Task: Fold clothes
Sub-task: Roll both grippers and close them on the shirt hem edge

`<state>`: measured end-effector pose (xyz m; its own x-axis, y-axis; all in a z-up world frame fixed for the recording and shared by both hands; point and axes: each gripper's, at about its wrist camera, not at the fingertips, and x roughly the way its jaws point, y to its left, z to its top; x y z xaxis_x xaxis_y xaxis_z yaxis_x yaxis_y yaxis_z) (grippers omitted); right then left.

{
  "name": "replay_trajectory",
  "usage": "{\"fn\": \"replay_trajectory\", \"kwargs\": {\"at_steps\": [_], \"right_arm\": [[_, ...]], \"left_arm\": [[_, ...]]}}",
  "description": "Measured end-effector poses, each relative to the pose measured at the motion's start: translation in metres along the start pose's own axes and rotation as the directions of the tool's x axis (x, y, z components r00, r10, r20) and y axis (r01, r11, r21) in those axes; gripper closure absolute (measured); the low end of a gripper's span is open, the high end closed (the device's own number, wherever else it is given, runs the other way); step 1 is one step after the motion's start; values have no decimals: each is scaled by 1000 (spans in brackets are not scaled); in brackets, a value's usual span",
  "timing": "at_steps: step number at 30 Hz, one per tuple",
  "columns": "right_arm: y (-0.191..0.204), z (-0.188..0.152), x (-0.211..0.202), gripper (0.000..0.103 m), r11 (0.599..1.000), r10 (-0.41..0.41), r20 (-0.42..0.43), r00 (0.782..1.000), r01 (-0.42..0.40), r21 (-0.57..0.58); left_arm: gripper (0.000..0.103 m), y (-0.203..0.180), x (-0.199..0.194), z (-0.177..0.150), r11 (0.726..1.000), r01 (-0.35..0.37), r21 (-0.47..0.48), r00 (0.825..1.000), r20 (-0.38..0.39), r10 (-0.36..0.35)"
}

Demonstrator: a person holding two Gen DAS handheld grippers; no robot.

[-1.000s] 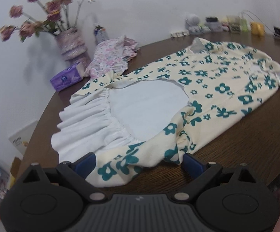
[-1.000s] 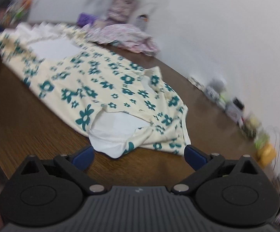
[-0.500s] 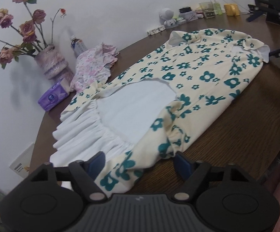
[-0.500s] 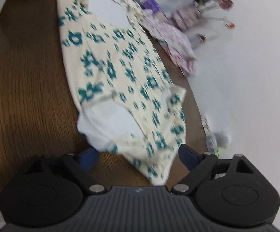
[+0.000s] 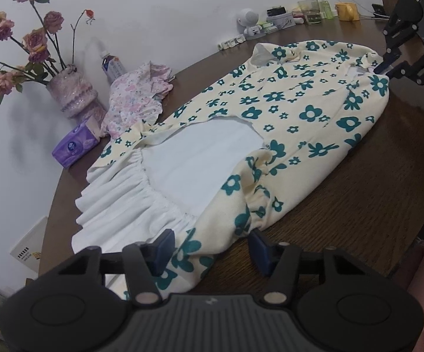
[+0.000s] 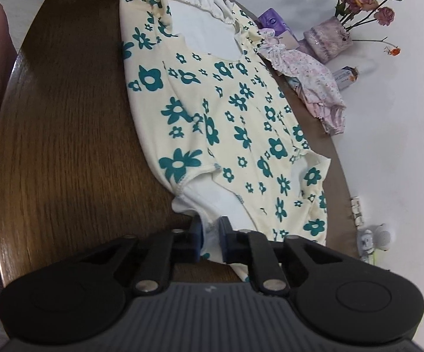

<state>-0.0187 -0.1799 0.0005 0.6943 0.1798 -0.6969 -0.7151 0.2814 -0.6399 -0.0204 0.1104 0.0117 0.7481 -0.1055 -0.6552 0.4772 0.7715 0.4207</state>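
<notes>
no legible text anywhere

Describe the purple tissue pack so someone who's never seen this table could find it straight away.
On the brown wooden table, look toward the white wall for the vase of dried roses. The tissue pack lies at its foot, beside the crumpled pink floral garment. It is the only flat purple packet there.

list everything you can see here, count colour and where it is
dress: 1, cream with teal flowers, white frill, flat on the table
table: 1, dark wood, round
pink garment: 1, bunched by the wall
vase: 1, lilac, holding dried pink roses
tissue pack: 1, purple, beside vase
bottle: 1, behind pink garment
yellow cup: 1, far edge, among small clutter
left gripper: closing around dress hem
right gripper: closing on white sleeve edge
</notes>
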Motion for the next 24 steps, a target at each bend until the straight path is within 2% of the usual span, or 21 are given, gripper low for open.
{"fn": "replay_trajectory", "kwargs": {"at_steps": [1,2,5,7,9,14,18,19,20,21,24], "right_arm": [[0,0,0,95,1000,3,-1,1000,-3,0],[0,-1,-1,96,1000,5,-2,1000,-5,1],[2,0,-1,99,1000,0,-14,1000,0,-8],[3,0,0,99,1000,0,-14,1000,-1,-11],[3,0,0,99,1000,1,-14,1000,-1,-14],[1,-1,0,96,1000,7,-2,1000,-7,-18],[-1,1,4,95,1000,7,2,1000,-7,-7],[-2,1,4,95,1000,8,1,1000,-8,-4],[-2,2,4,96,1000,10,0,1000,-10,0],[-3,2,4,97,1000,12,-2,1000,-12,7],[-5,1,3,101,1000,16,-3,1000,-16,23]], "left_arm": [[68,0,1,0,1000,3,5,1000,-4,-3],[84,1,2,0,1000,8,8,1000,-9,-7],[91,1,5,-2,1000,15,18,1000,-13,-14],[91,1,5,-2,1000,10,28,1000,-8,-9],[86,1,4,-2,999,2,46,1000,-3,-2],[61,5,1,-7,990,-24,141,1000,6,23],[60,7,3,-11,973,-40,227,999,23,36],[70,6,4,-11,971,-29,239,999,20,25],[97,6,5,-11,969,-15,248,1000,14,12],[101,4,6,-11,966,-2,259,1000,12,-2],[101,3,1,-10,965,1,264,999,31,-10]]}}
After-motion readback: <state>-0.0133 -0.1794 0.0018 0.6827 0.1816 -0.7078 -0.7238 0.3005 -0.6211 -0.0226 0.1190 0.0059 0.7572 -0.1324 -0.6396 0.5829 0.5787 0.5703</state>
